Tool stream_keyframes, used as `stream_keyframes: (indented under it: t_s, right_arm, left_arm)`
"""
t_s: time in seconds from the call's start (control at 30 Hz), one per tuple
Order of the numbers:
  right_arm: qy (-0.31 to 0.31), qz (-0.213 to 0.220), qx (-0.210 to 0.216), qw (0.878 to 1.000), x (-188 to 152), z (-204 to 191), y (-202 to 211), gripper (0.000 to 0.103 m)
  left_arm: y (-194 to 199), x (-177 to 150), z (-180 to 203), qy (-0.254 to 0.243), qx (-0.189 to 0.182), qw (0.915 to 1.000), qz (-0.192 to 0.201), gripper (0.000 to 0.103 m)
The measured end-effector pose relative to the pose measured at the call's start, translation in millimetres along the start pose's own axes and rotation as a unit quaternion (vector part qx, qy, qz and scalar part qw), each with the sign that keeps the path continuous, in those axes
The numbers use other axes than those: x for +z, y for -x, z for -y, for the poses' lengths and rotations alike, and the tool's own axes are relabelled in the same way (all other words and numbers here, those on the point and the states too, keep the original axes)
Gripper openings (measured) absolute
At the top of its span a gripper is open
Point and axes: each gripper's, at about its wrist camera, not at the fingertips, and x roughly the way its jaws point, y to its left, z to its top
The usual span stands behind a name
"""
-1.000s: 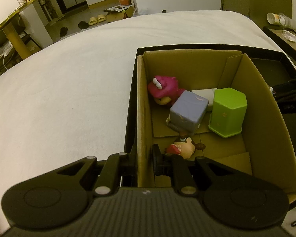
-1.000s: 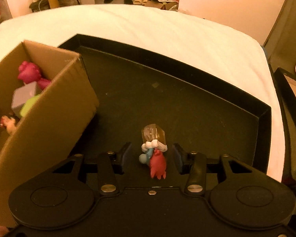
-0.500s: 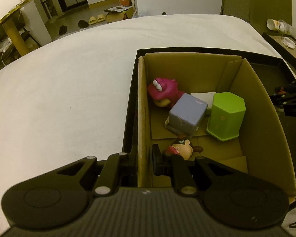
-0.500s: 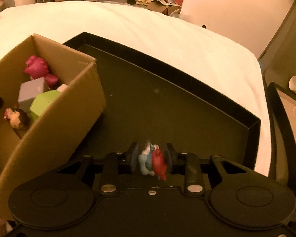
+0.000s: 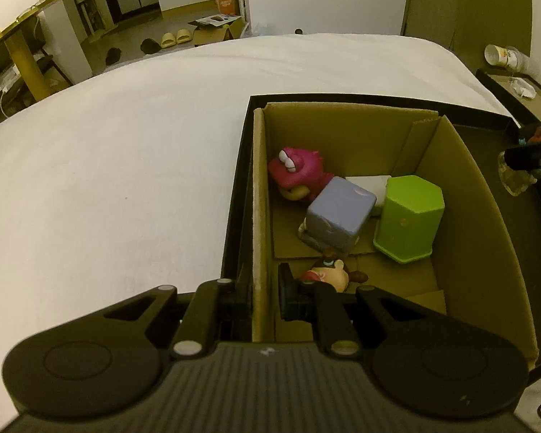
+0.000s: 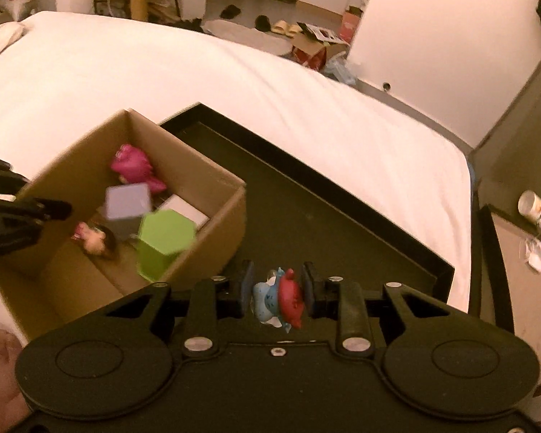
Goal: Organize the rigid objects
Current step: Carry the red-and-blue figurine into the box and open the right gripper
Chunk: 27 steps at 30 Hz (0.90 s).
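A cardboard box [image 5: 465,195] stands in a black tray [image 6: 328,216] on the white bed. It holds a pink figure [image 5: 295,173], a lilac cube [image 5: 339,216], a green hexagonal box [image 5: 407,223] and a small brown-haired figure [image 5: 330,270]. My left gripper [image 5: 265,288] is shut on the box's near left wall [image 5: 259,216]. My right gripper [image 6: 276,290] is shut on a small blue and red figure [image 6: 279,297], held above the tray right of the box. It shows in the left wrist view [image 5: 526,155] with a clear base hanging below.
The white bed [image 5: 108,180] spreads left and behind the tray. A side table [image 6: 523,281] with a paper cup [image 6: 535,209] stands at the right. Shoes and boxes lie on the floor beyond the bed.
My right gripper closed on the blue and red figure and lifted it off the tray, rising and swinging toward the box. My left gripper kept its hold on the box wall.
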Motion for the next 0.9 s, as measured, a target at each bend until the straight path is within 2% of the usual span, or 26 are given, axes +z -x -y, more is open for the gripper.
stream_keyframes:
  t_s: [0.27, 0.57, 0.9]
  right_arm:
    - [0.016, 0.023, 0.008, 1.000, 20, -16, 20, 0.028]
    - [0.017, 0.036, 0.034, 0.999, 33, -37, 26, 0.028]
    - [0.005, 0.017, 0.086, 0.996, 39, -59, 9, 0.028]
  left_arm:
    - [2, -1, -7, 0.008, -0.013, 0.9999, 0.002, 0.012]
    - [4, 0, -14, 0.013, -0.024, 0.9996, 0.003, 0.012]
    - [3, -1, -15, 0.015, -0.026, 0.9995, 0.004, 0.012]
